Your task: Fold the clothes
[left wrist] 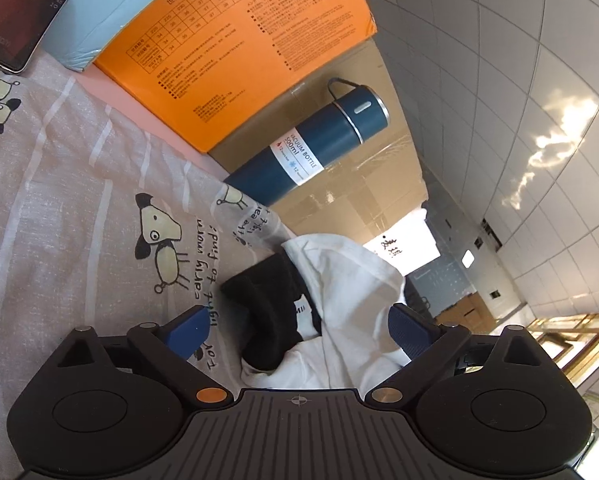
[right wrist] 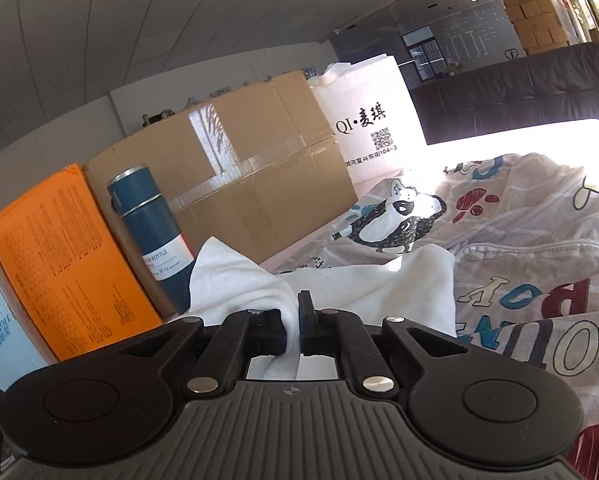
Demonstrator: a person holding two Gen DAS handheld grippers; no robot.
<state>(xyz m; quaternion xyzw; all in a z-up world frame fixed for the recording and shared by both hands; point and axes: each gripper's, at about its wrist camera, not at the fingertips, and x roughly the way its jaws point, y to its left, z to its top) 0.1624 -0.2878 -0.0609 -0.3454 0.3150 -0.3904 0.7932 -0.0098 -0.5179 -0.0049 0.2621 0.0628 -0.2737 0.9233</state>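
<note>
One white garment (right wrist: 399, 280), one black garment (left wrist: 267, 308). One blue bottle (left wrist: 299, 152), one phone (left wrist: 15, 12). One orange box (left wrist: 235, 40), one cardboard box (right wrist: 243, 184), two grippers (left wrist: 299, 326) (right wrist: 293, 320).

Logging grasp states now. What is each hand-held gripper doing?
Left hand-held gripper: open, empty, fingers either side of the white garment.
Right hand-held gripper: closed on a bunched fold of the white garment.

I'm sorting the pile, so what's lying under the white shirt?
A black garment pokes out from beneath the white shirt, both on the printed bedsheet. How far it extends underneath is hidden.
</note>
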